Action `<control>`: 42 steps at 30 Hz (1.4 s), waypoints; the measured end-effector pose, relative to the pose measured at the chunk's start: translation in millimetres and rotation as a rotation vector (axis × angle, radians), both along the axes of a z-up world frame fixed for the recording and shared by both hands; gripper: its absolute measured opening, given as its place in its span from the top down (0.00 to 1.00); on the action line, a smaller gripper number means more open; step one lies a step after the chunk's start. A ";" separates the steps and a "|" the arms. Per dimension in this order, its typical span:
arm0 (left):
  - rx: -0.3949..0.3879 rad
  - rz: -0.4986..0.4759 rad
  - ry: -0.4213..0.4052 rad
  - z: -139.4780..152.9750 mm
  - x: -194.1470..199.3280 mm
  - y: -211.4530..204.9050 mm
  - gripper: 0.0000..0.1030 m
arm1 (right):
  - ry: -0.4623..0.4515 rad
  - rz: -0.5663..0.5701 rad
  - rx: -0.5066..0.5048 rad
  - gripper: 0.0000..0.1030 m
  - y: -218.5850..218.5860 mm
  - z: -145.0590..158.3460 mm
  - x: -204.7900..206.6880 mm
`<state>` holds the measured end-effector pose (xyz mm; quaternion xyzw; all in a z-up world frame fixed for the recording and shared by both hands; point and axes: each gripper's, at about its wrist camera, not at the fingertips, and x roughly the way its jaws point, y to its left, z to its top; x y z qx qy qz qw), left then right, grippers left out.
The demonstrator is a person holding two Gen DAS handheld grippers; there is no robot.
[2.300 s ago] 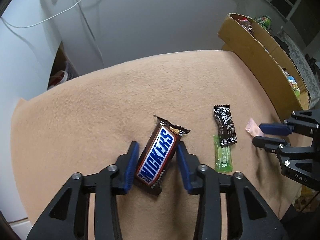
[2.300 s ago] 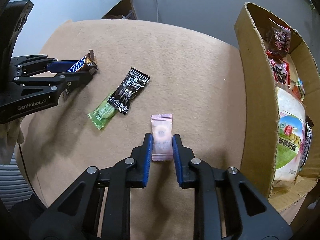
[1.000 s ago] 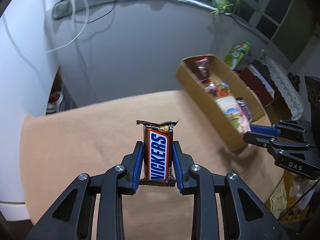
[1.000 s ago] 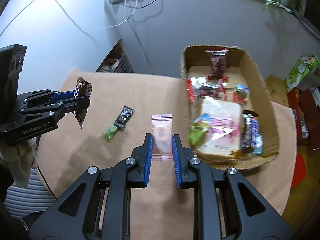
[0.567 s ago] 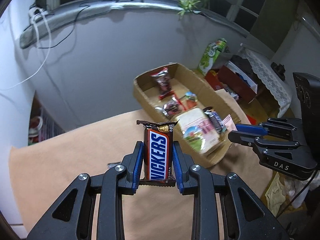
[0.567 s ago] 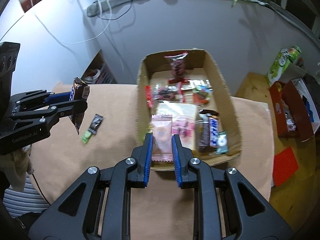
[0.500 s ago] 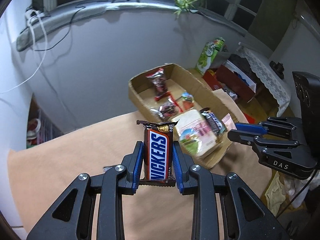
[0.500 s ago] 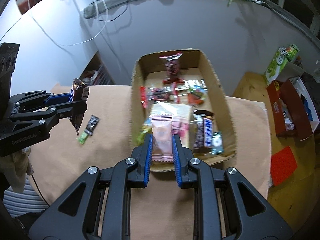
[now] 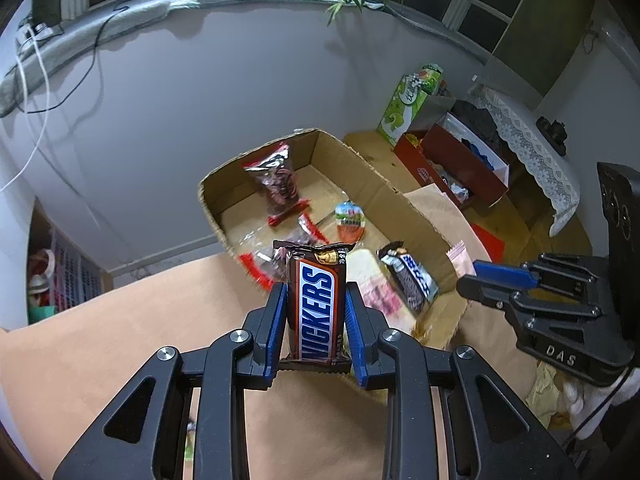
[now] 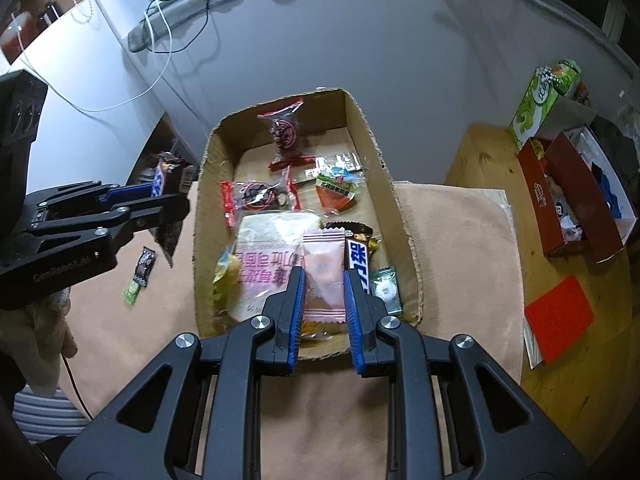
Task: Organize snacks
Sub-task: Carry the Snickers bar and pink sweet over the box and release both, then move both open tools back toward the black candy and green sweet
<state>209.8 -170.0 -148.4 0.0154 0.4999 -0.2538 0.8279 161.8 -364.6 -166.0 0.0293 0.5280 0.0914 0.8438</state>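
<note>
My left gripper (image 9: 316, 300) is shut on a Snickers bar (image 9: 318, 304), held upright in the air just left of the cardboard box (image 9: 404, 204). My right gripper (image 10: 324, 280) is shut on a pink candy packet (image 10: 323, 276), held above the near end of the box (image 10: 200, 208). The box holds several snacks. The left gripper with the bar also shows in the right wrist view (image 10: 160, 196). The right gripper with the pink packet shows in the left wrist view (image 9: 464, 276).
A black packet (image 10: 146, 266) and a green packet (image 10: 131, 293) lie on the tan cloth (image 10: 460, 240) left of the box. A red box (image 10: 572, 196) and a green carton (image 10: 540, 104) stand on the wooden floor to the right.
Both grippers took hold of their snacks on the cloth, lifted them and carried them toward the box. In the last half second they came closer over its near end.
</note>
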 end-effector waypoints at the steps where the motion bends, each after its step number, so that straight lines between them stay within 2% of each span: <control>1: 0.000 -0.002 0.005 -1.3 2.5 -3.5 0.74 | 0.003 0.001 -0.001 0.80 -0.7 -2.1 2.0; 11: 0.026 -0.019 0.025 -13.1 13.4 -28.7 0.74 | 0.034 0.011 0.009 0.80 0.2 -21.4 16.2; 20: 0.034 -0.024 0.025 -16.1 16.6 -32.4 0.74 | 0.033 0.012 0.011 0.80 -2.8 -22.8 18.4; 22: 0.037 -0.018 0.026 -15.4 17.9 -32.4 0.74 | 0.032 0.014 0.004 0.76 -1.9 -22.8 18.2; 24: 0.031 -0.017 0.028 -14.4 18.8 -32.7 0.68 | 0.028 0.017 -0.005 0.51 -1.0 -22.2 17.7; 26: 0.035 -0.014 0.025 -13.1 18.6 -33.0 0.55 | 0.015 0.012 -0.013 0.44 -1.0 -19.9 16.4; 27: 0.037 -0.012 0.019 -11.9 17.8 -32.7 0.52 | 0.013 0.010 -0.012 0.44 -1.1 -19.1 15.8; 42: 0.027 -0.011 -0.029 5.7 5.3 -26.2 0.52 | 0.005 0.011 -0.004 0.43 5.5 -10.3 3.2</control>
